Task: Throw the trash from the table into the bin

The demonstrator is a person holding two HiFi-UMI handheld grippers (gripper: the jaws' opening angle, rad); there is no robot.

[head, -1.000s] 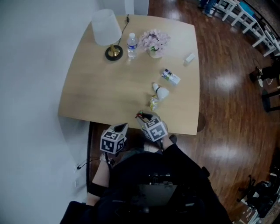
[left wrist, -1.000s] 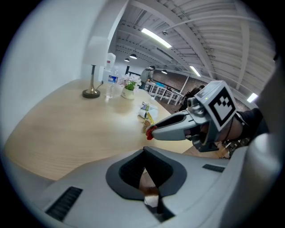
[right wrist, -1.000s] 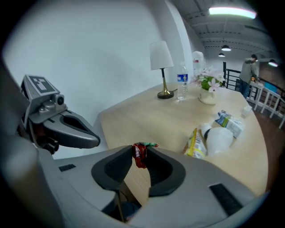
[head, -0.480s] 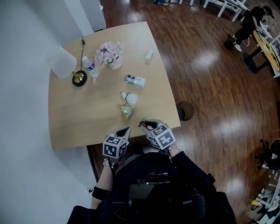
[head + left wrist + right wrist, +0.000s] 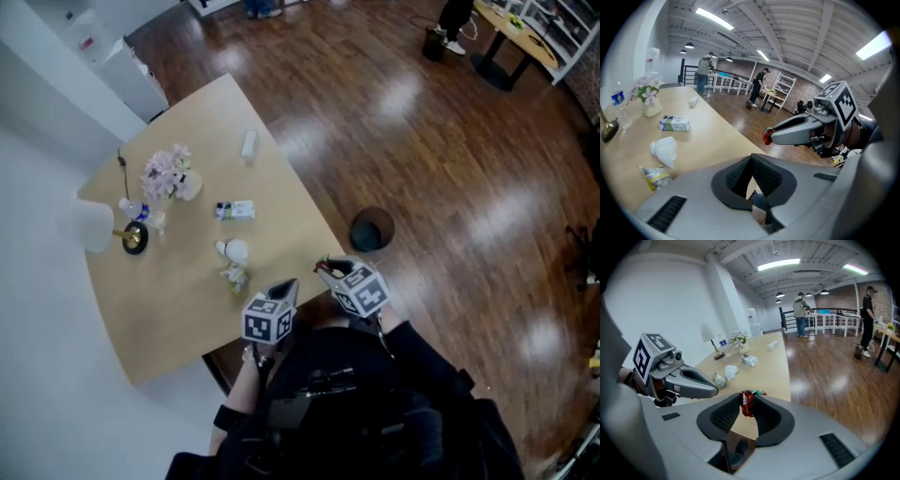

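My right gripper [image 5: 325, 267] is clamped on a small red wrapper [image 5: 746, 404], pinched right at the jaw tips so that it will drop cleanly when I let go. I hold it out past the table [image 5: 178, 309] edge because the round black bin [image 5: 372, 228] stands on the floor ahead of it and slightly to its right, near but not yet under it. My left gripper [image 5: 751, 164] has its jaws together on nothing and waits beside the right one, out of the way. To its left on the table lie a crumpled white paper [image 5: 235, 249], a crinkled yellowish packet [image 5: 233, 277] and a small carton [image 5: 234, 210], to be fetched next, I judge.
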